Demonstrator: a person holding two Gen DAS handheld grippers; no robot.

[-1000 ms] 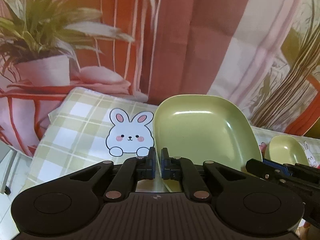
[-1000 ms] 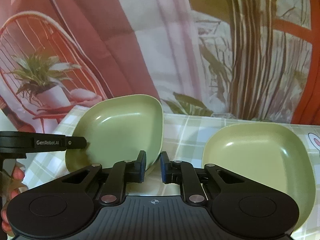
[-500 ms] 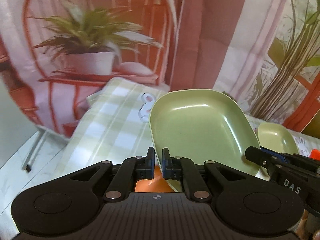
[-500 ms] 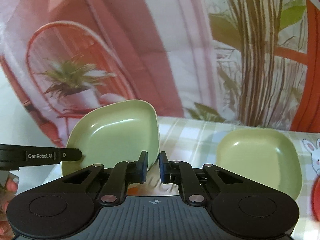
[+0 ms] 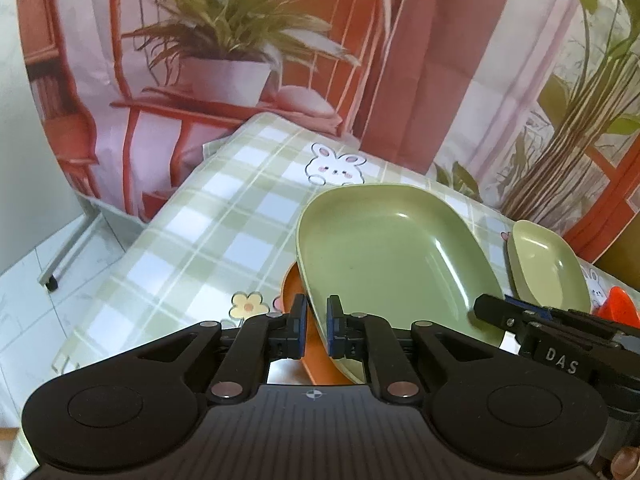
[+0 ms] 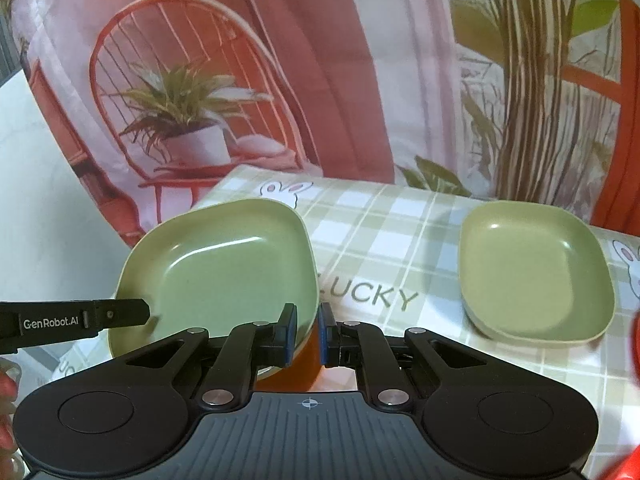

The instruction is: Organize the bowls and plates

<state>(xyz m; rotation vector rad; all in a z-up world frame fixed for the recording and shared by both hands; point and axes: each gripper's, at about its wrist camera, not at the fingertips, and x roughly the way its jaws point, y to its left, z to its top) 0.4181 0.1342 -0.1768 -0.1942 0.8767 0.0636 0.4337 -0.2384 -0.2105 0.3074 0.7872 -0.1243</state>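
The left tool (image 5: 313, 326), lettered "GenRobot.AI" on its finger in the right wrist view, is clamped on the rim of a large square green plastic plate (image 5: 384, 260), held tilted over an orange dish (image 5: 298, 344). The right tool (image 6: 308, 330), marked "DAS", pinches the same plate's opposite rim. A smaller green plate (image 6: 532, 268) lies at two o'clock on the checked table (image 6: 380, 240), past the word "LUCKY" (image 6: 370, 298), with bare cloth between.

Soft, even light, glare streaks on the green plate (image 5: 392, 256), fisheye-bent edges, perhaps slightly blurred.
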